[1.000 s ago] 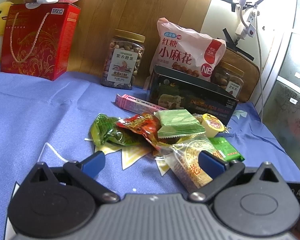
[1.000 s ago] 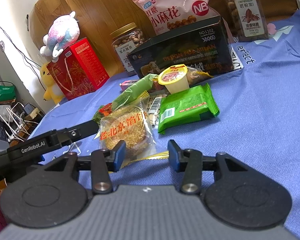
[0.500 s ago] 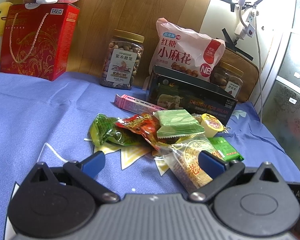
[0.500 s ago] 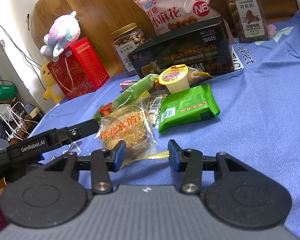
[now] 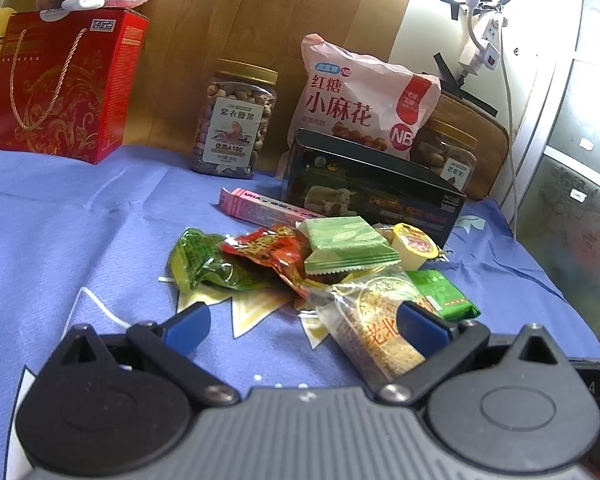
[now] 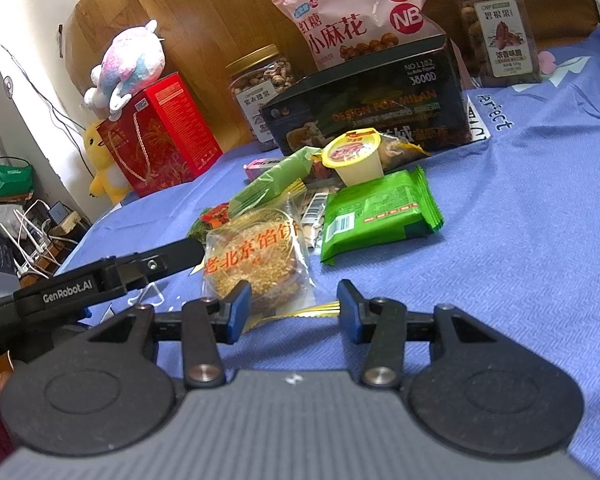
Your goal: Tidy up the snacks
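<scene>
A heap of small snacks lies on the blue cloth [image 5: 80, 220]. It holds a clear pastry packet [image 6: 256, 260], a green packet [image 6: 380, 216], a yellow jelly cup [image 6: 354, 156], a pale green wafer packet [image 5: 346, 244], a red packet [image 5: 268, 248] and a dark green packet [image 5: 204, 264]. My left gripper [image 5: 305, 326] is open wide just short of the heap, its right finger over the pastry packet [image 5: 368, 320]. My right gripper [image 6: 294, 312] is open at that packet's near edge, with nothing pressed between its pads. From the left, a finger of the left gripper [image 6: 152, 266] reaches toward the packet.
Behind the heap lie a pink carton [image 5: 260, 208] and a black box [image 5: 372, 196]. Further back stand a pink snack bag [image 5: 360, 100], two nut jars [image 5: 234, 120] [image 6: 496, 28] and a red gift box [image 5: 64, 84] with plush toys. Cables and chargers [image 6: 40, 228] lie off the cloth's left edge.
</scene>
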